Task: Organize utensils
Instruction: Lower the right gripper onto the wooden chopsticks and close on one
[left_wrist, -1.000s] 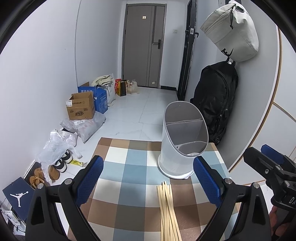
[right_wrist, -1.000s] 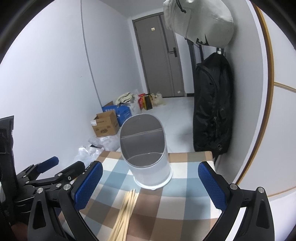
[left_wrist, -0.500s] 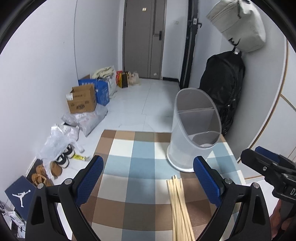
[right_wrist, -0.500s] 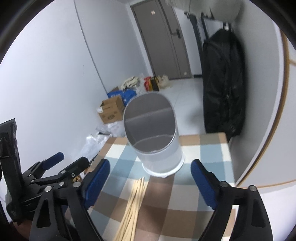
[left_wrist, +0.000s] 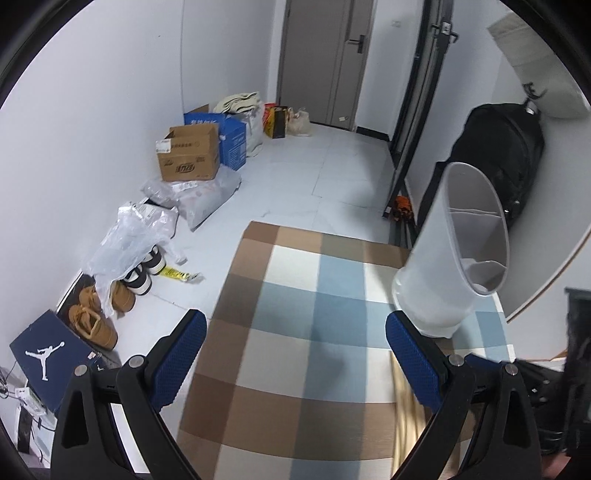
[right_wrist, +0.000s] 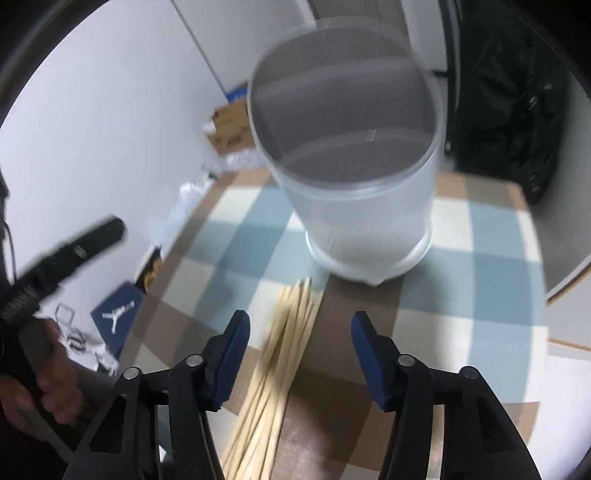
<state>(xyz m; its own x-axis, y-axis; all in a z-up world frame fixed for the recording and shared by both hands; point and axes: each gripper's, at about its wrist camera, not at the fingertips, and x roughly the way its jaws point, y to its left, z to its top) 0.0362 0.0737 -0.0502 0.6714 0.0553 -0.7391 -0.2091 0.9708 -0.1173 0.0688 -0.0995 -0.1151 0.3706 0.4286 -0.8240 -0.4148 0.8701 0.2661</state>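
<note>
A bundle of pale wooden chopsticks (right_wrist: 295, 314) lies on the checked cloth (right_wrist: 476, 280), its tips just short of the white divided utensil holder (right_wrist: 351, 184). My right gripper (right_wrist: 300, 332) hangs over the bundle with its jaws closing. The sticks run between the blue pads, which do not touch them. My left gripper (left_wrist: 295, 332) stands wide open over the cloth (left_wrist: 295, 266) with nothing between its fingers. In its view the holder (left_wrist: 454, 258) stands to the right, and the blurred chopsticks (left_wrist: 406, 428) lie partly behind the right finger.
The table stands against a white wall with a black backpack (left_wrist: 509, 155) hanging close behind the holder. On the floor to the left lie cardboard boxes (left_wrist: 188, 155), bags and shoes (left_wrist: 96, 317). A hand (right_wrist: 44, 387) holds the left gripper beside the table's left edge.
The right gripper has sunk and tipped down over the chopsticks, and its jaws have narrowed. The left gripper has tipped down and shifted left, so the holder now sits at its right.
</note>
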